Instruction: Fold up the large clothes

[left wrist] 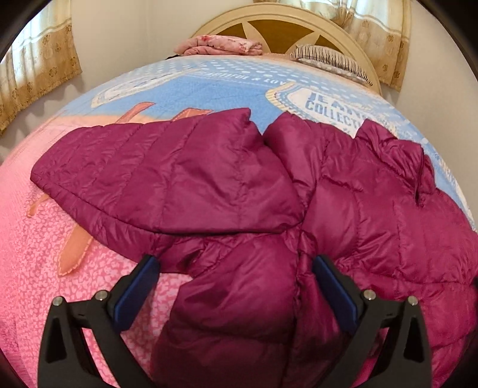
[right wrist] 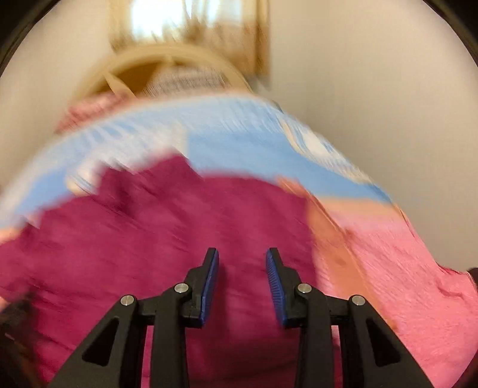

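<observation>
A magenta quilted puffer jacket (left wrist: 239,185) lies spread across the bed, one sleeve folded over its body toward the left. My left gripper (left wrist: 236,265) hovers over the jacket's near part with its jaws wide apart. A bulge of the jacket lies between the blue pads (left wrist: 140,286), and the left pad stands clear of the fabric. The right wrist view is smeared by motion. There my right gripper (right wrist: 242,259) is above the jacket (right wrist: 149,238), its jaws partly apart with nothing pinched between them.
The bedspread (left wrist: 38,268) is pink near me and blue farther off. A folded pink blanket (left wrist: 218,44) and a striped pillow (left wrist: 325,58) lie by the cream headboard (left wrist: 277,18). Curtains (left wrist: 35,65) hang at both sides, and a wall (right wrist: 388,104) runs along the bed.
</observation>
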Demonstrator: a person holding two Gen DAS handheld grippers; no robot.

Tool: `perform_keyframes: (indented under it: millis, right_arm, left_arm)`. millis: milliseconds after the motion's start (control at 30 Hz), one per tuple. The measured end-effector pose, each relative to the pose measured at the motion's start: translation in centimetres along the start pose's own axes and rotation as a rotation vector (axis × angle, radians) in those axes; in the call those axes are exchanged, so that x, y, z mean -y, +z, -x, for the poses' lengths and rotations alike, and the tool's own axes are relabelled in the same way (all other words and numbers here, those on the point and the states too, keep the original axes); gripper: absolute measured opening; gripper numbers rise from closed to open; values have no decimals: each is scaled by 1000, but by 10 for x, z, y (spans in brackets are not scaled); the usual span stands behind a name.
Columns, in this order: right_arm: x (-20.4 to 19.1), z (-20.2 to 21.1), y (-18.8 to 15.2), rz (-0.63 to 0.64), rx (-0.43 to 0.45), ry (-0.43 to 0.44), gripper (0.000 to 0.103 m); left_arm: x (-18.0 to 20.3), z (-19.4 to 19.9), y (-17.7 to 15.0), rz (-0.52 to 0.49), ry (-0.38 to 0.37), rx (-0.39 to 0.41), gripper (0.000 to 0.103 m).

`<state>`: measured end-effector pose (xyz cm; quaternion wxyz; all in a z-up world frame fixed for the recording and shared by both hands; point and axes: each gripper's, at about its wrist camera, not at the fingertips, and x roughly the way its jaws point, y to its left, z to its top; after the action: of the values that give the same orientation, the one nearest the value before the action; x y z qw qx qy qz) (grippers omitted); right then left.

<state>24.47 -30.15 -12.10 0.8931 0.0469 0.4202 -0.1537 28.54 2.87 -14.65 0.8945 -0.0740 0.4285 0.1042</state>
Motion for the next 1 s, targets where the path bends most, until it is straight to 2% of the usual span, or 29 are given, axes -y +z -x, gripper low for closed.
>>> perform_keyframes:
  millis: [33, 67, 100, 233, 300, 367, 433, 467, 567, 633, 733, 767, 800, 867, 967, 1000]
  right_arm:
    - [10, -11, -9, -37, -17, 61, 34]
    - [17, -9, -9, -80, 6, 102, 35]
    - [20, -8, -9, -99, 12, 116, 35]
    - [16, -11, -14, -89, 14, 96, 36]
    - [12, -10, -15, -75, 16, 81, 36]
    - [17, -13, -14, -76, 19, 81, 36]
    - [15, -10, -11, -84, 22, 91, 36]
    - [15, -10, -12, -91, 25, 99, 37]
    - [24, -3, -13, -99, 30, 116, 40]
    - [22, -5, -13, -90, 31, 111, 41]
    - [18, -5, -12, -80, 31, 102, 43]
    - [18, -6, -12, -80, 31, 103, 43]
    - [18, -6, -12, -81, 31, 106, 43]
    - [18, -6, -12, -85, 31, 112, 44]
    - [18, -6, -12, -84, 31, 111, 44]
    - [18, -6, -12, -84, 31, 111, 44]
  left_arm:
    - [3, -1, 0, -13, 17, -2, 103]
    - [6, -2, 1, -24, 31, -4, 103]
    - [7, -6, 2, -27, 36, -2, 103]
    - [7, -8, 2, -25, 40, -7, 103]
    - [2, -8, 3, -5, 4, -7, 103]
    - [-13, -1, 3, 29, -84, 4, 103]
    - [-41, 13, 3, 117, -188, 38, 103]
    - [-63, 23, 2, 183, -202, 66, 103]
    - [-116, 38, 5, 321, -147, 153, 103]
    - [-161, 41, 16, 420, -49, 194, 103]
    - [-212, 28, 37, 514, 63, 176, 103]
    - [-231, 21, 46, 541, 78, 178, 103]
    - [-241, 16, 51, 554, 78, 178, 103]
    - [-263, -2, 64, 610, 49, 130, 101]
    - [-272, -15, 69, 696, -40, 133, 97]
    - [-271, -20, 70, 716, -30, 130, 94]
